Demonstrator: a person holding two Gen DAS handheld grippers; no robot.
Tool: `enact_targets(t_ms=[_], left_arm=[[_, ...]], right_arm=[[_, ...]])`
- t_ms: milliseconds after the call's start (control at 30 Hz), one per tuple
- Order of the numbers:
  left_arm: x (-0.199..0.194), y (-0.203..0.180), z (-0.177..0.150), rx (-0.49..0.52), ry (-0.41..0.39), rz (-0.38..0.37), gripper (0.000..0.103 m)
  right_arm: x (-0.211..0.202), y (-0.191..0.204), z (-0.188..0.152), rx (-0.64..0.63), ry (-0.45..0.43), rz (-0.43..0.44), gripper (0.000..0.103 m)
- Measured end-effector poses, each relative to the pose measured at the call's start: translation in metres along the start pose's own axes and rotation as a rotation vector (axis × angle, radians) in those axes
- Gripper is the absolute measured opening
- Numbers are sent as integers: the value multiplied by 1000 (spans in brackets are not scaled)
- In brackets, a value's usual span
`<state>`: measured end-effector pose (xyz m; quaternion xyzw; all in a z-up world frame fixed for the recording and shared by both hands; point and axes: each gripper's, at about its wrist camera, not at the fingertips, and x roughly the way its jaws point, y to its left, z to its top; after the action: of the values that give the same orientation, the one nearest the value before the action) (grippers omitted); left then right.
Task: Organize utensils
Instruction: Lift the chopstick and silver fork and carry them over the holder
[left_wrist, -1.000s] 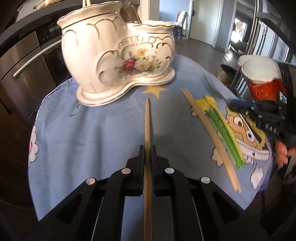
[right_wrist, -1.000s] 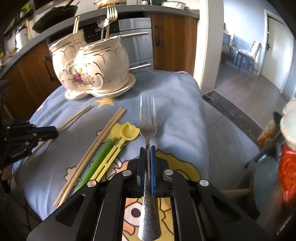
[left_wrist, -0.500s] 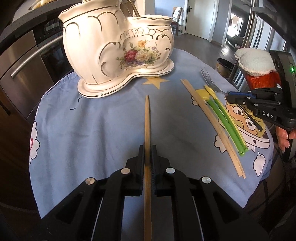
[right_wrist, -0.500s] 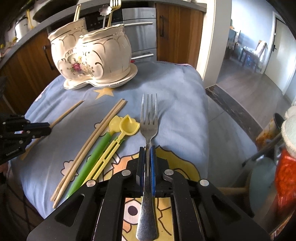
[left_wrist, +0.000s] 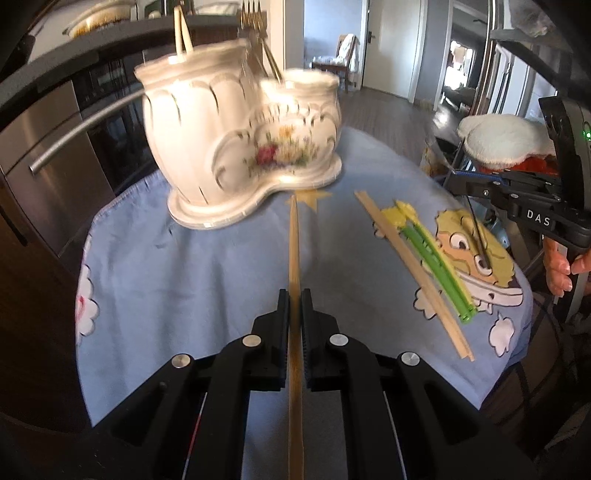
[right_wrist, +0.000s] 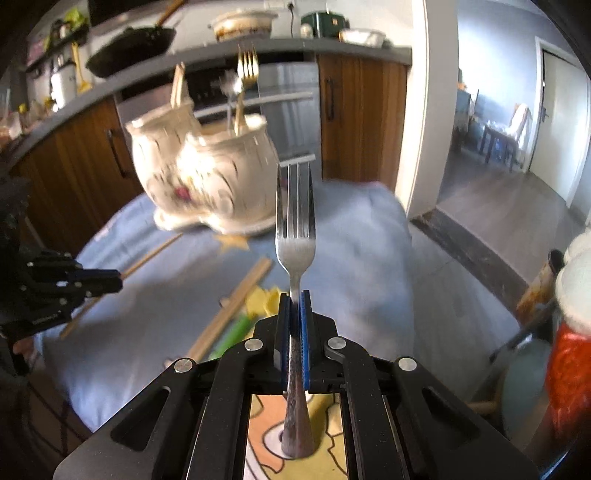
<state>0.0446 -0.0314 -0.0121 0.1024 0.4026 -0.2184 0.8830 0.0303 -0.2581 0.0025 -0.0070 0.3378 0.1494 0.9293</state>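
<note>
One holder (left_wrist: 236, 147); three loose chopsticks (left_wrist: 410, 269), one steel fork (right_wrist: 295, 236), two plastic spoons (left_wrist: 432, 251).

Both tools (left_wrist: 294, 295) (right_wrist: 294, 295) clamped, prob. tilted down.

Black frying pan (right_wrist: 129, 40) and casserole dish (right_wrist: 243, 24) on grey countertop (right_wrist: 332, 46); stainless oven (left_wrist: 48, 147) below; chair (right_wrist: 517, 122) beyond doorway.

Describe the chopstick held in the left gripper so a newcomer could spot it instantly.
Start at the white flowered holder on the blue cloth. In front of it, one pale wooden chopstick points at the holder's base, clamped in the left gripper. The other chopsticks lie loose beside green and yellow plastic utensils.
</note>
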Motion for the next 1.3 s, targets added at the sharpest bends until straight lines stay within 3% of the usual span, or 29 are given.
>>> enact_targets(t_ms=[533,700,967,1300], left_arm=[[-77,8,26,-39,-445,19,6],[-86,24,44,-92,-501,1,6],[-91,47,87,-112,-572,47,6],[-80,67,148,-109,-673,51,6]], right_arm=[[-48,36,53,-53,-244,67,6],[-51,43,75,-66,-274,91,6],[-43,44,118,-47,-325,111,6],[-27,42,158,-15,-401,85,6]])
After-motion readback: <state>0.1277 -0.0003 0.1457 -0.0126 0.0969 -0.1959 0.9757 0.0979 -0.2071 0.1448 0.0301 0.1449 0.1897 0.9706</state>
